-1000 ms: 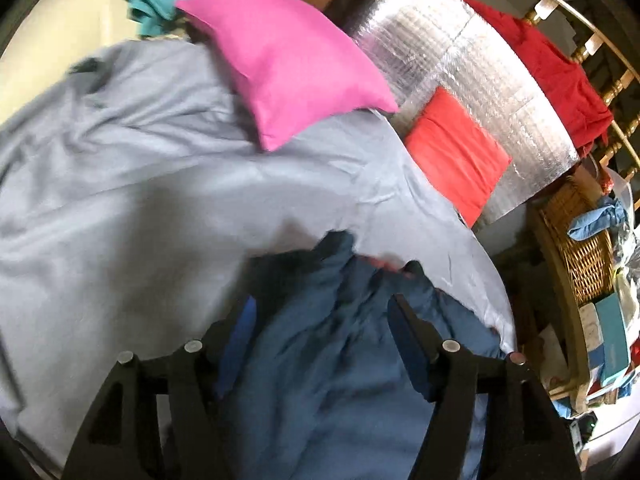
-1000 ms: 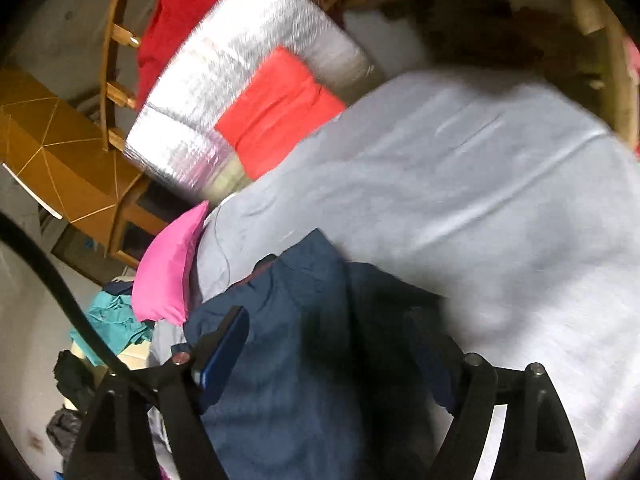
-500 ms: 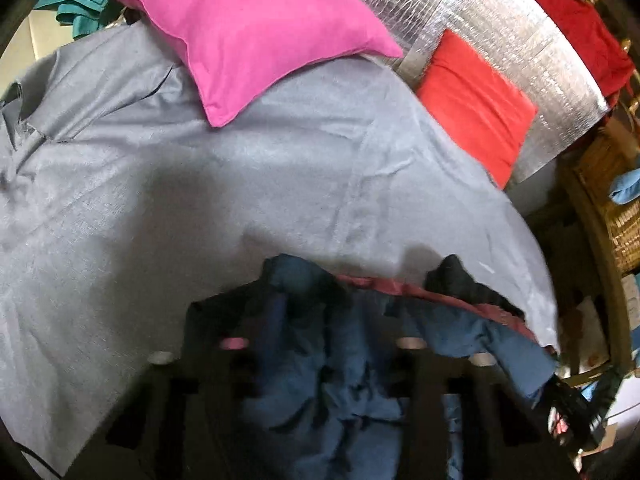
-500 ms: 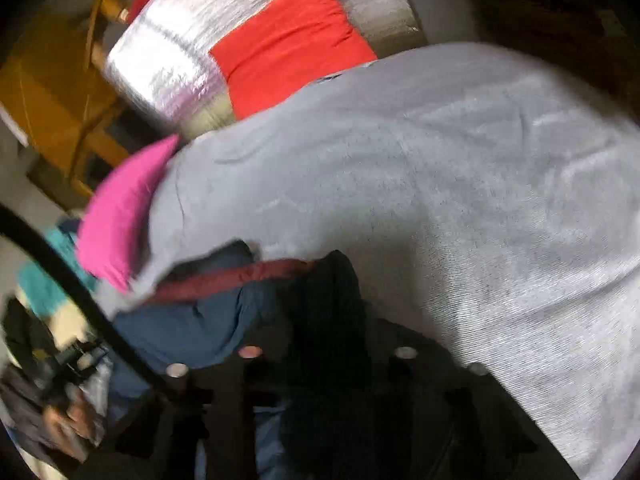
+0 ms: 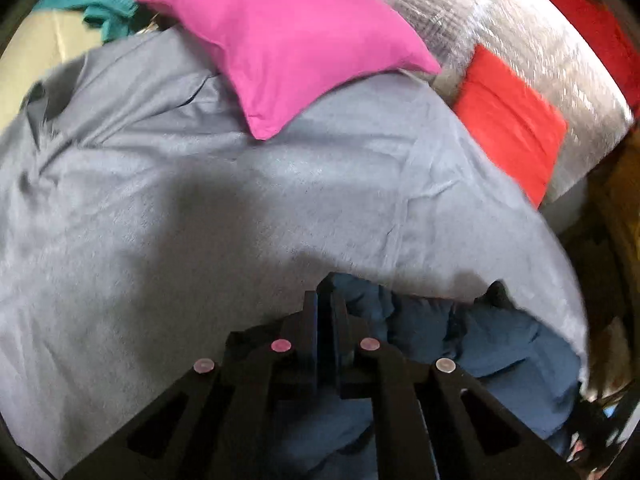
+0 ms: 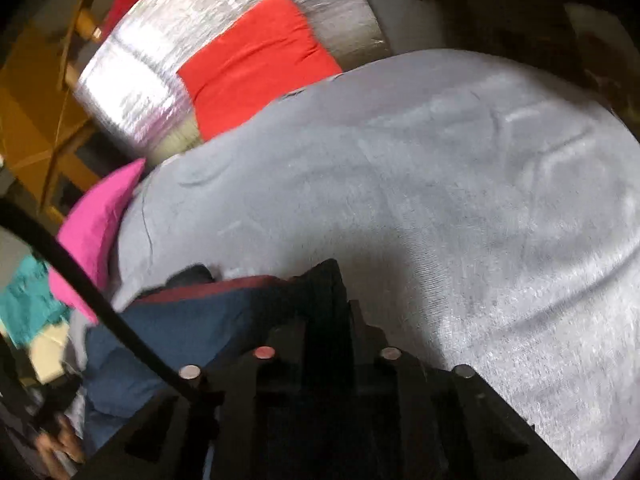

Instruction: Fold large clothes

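Two views, left wrist first: my left gripper (image 5: 327, 300) is pinched tight on the navy garment (image 5: 480, 340), which lies bunched at six o'clock on the grey sheet (image 5: 200, 220). A pink pillow (image 5: 288, 40) sits at twelve, fully shown only here.

Right wrist: my right gripper (image 6: 330, 280), angled down, grips the garment's dark edge (image 6: 320, 276), jaws narrow and easing apart. Only here a maroon lining (image 6: 212, 290) shows, and a black cable (image 6: 80, 280) at nine.
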### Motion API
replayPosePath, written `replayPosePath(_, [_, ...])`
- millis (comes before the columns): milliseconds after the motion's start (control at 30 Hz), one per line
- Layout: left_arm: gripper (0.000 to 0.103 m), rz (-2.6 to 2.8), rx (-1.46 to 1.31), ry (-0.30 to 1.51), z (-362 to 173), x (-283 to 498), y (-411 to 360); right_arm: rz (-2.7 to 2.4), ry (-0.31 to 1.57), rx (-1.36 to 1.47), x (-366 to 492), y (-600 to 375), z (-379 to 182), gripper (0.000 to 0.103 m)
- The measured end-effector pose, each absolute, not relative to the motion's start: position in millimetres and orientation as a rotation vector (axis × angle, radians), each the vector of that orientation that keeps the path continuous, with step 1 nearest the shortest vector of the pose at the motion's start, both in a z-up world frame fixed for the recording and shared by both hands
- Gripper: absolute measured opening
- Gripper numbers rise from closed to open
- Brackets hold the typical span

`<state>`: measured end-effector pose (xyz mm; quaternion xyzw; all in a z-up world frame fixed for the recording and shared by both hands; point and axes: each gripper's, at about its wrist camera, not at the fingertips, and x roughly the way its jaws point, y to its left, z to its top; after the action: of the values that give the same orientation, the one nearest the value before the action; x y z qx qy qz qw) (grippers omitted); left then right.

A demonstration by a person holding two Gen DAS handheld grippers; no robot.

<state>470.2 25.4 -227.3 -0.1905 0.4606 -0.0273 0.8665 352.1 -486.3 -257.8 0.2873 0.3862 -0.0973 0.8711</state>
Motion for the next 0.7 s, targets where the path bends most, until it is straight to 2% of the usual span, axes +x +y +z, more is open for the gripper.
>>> replayPosePath(33, [0.005,-0.071,-0.413,0.953,-221.2,467.4,29.6,-0.207,0.796,0.623,346.8,-488.1,-252.4,0.04])
replayPosePath(67, [0.006,-0.083,-0.425,0.945,-216.6,465.6,32.5,-0.204,0.793,0.639,344.8,-489.7,-250.3,0.059])
replayPosePath(100, [0.013,-0.099,-0.449,0.941,-211.6,463.6,37.4,-0.197,0.787,0.661,341.0,-491.5,-247.6,0.068])
replayPosePath(133, [0.022,-0.115,-0.479,0.942,-209.5,462.4,41.9,-0.18,0.761,0.69,334.1,-493.1,-243.2,0.071])
replayPosePath(200, [0.068,-0.136,-0.551,0.937,-207.5,460.0,51.2,-0.159,0.725,0.719,327.3,-497.3,-237.3,0.071])
replayPosePath(233, [0.075,-0.129,-0.573,0.939,-208.6,459.7,54.7,-0.15,0.721,0.733,325.9,-497.4,-235.3,0.071])
replayPosePath(267, [0.076,-0.123,-0.584,0.947,-212.4,463.0,51.9,-0.143,0.72,0.743,326.7,-499.0,-234.2,0.071])
replayPosePath(400, [0.076,-0.194,-0.551,1.015,-227.2,474.3,35.0,-0.129,0.773,0.76,340.5,-494.4,-248.4,0.071])
replayPosePath(433, [0.075,-0.2,-0.52,1.03,-230.1,474.6,28.4,-0.128,0.796,0.752,344.2,-492.1,-253.8,0.067])
replayPosePath(467, [0.068,-0.194,-0.478,1.038,-232.0,475.0,21.4,-0.135,0.806,0.739,347.6,-490.6,-258.1,0.044])
replayPosePath(500, [0.04,-0.184,-0.428,1.029,-233.7,474.7,12.2,-0.153,0.804,0.701,349.3,-486.8,-258.4,0.031])
replayPosePath(533, [0.028,-0.174,-0.4,1.032,-234.6,474.8,7.1,-0.161,0.797,0.68,349.8,-484.6,-256.3,0.025])
replayPosePath(567, [0.025,-0.158,-0.361,1.024,-233.6,473.9,0.2,-0.158,0.776,0.676,348.6,-483.8,-252.8,0.019])
replayPosePath(600, [0.021,-0.16,-0.344,1.001,-230.2,472.5,-3.3,-0.156,0.725,0.657,344.1,-481.4,-242.6,0.019])
replayPosePath(700, [0.017,-0.169,-0.37,0.912,-212.1,464.9,-1.7,-0.202,0.625,0.537,334.0,-469.1,-215.0,0.019])
